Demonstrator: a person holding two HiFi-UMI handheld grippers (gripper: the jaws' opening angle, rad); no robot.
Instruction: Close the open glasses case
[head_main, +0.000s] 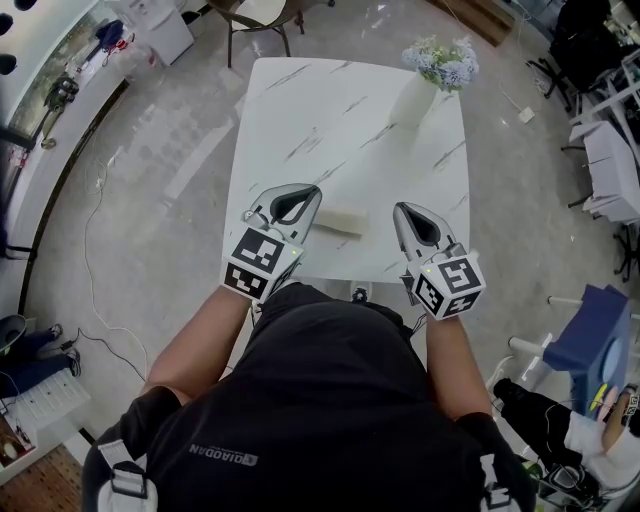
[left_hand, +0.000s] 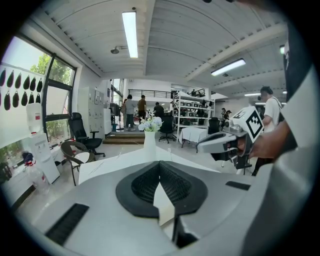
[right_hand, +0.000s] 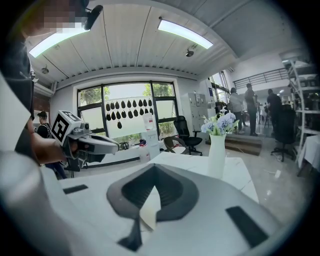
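While the person is standing at the near edge of the white marble table (head_main: 330, 120), each hand is holding a tool low over that edge. The left tool (head_main: 312, 192) is presenting its jaws together, the dark pads meeting at the tip with nothing gripped between them. The right tool (head_main: 401, 209) is likewise presenting closed jaws and carrying nothing. The glasses case (head_main: 341, 221), a pale oblong, is lying flat on the table between the two tool tips, just beside the left tip and apart from the right; whether its lid is up or down cannot be told. Farther on, a white vase (head_main: 415, 98) is standing upright near the far right corner of the table, bearing pale blue flowers (head_main: 442, 60). Beyond the far edge, a chair (head_main: 258, 14) is standing on the floor.
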